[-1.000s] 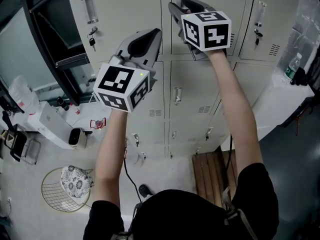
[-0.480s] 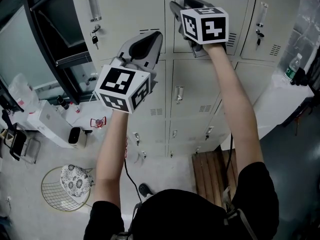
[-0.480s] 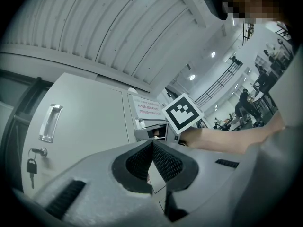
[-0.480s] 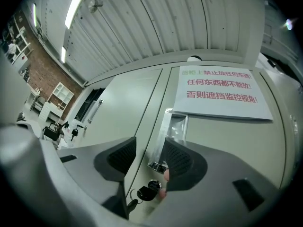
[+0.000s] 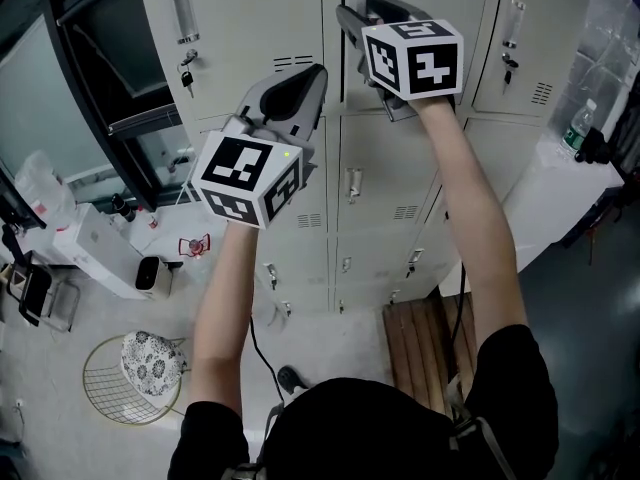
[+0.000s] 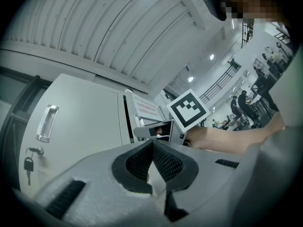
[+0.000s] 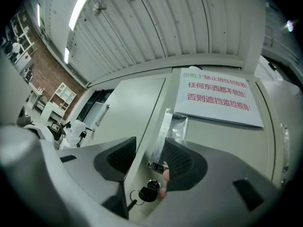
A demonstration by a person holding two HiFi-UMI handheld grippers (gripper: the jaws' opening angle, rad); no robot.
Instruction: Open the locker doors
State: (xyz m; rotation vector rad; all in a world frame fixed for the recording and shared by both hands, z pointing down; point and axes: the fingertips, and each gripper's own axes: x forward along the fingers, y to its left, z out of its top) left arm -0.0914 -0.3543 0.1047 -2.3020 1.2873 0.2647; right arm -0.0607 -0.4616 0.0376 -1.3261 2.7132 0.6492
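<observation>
Locker bank [image 5: 250,28] fills the upper half of head view, pale grey doors in rows. Top-centre door [image 7: 227,145], w/ a red-print notice [image 7: 215,98] taped on it, is the one being worked. A dark gap runs down its left edge, so it looks slightly ajar, can't be sure. Top-left door [image 5: 250,8] sits flush, shut. White bench [image 5: 560,198] at right edge carries a water bottle [image 5: 583,133]. Wire basket [image 5: 115,388] is on the floor, lower left.

Both forearms reach up from frame bottom. R tool [image 7: 149,144] is at top centre, up against the door w/ the notice. Its jaws are wide and have just been opening. The door's left edge and the lower end of its clear handle [image 7: 173,124] sit btwn them, pads pressing on neither. L tool [image 5: 314,71] is mid-frame, just left of & below R tool, short of the doors. Its jaws are closed tip to tip, nothing in them.

Small stuff: black-headed key [image 7: 142,193] in the lock just under that handle, near bottom of right gripper view. Another key [image 5: 185,76] hangs under the top-left door's handle [image 5: 180,13].
</observation>
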